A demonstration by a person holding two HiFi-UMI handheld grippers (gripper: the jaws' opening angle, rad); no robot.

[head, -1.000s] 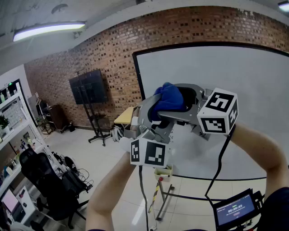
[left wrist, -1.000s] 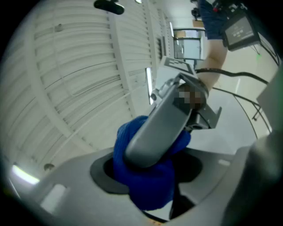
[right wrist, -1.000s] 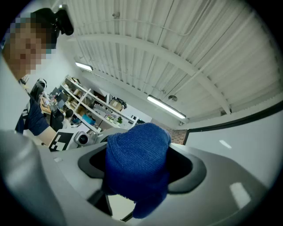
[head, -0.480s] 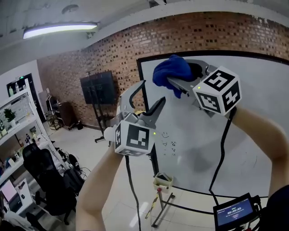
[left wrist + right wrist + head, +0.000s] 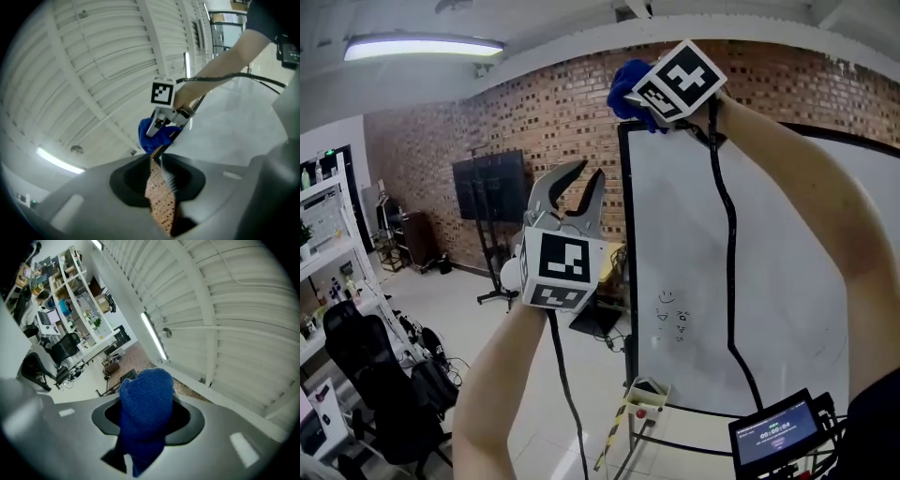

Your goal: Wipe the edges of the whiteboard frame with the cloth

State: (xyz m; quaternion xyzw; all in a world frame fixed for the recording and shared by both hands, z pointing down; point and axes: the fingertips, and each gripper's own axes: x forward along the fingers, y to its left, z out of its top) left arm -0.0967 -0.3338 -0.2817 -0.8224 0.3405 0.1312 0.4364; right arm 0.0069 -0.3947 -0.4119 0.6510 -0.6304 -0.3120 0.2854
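- Cloth [image 5: 144, 404], bunched, runs 12-to-6 between the right gripper's [image 5: 636, 98] jaws, bulging past their tips.
- Jaws, just tightened, clamp it at the whiteboard frame's [image 5: 625, 234] 11 o'clock corner.
- Left gripper [image 5: 577, 187], at cloth's 7 o'clock: jaws just narrowed, slightly apart, empty.

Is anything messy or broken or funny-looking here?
Nothing looks broken or spilled. The only funny bit is some small doodles drawn on the whiteboard. The blue cloth is up by the whiteboard's top corner, which fits wiping its edges.

Blue cloth [image 5: 626, 89] near corner of whiteboard frame [image 5: 625, 234]
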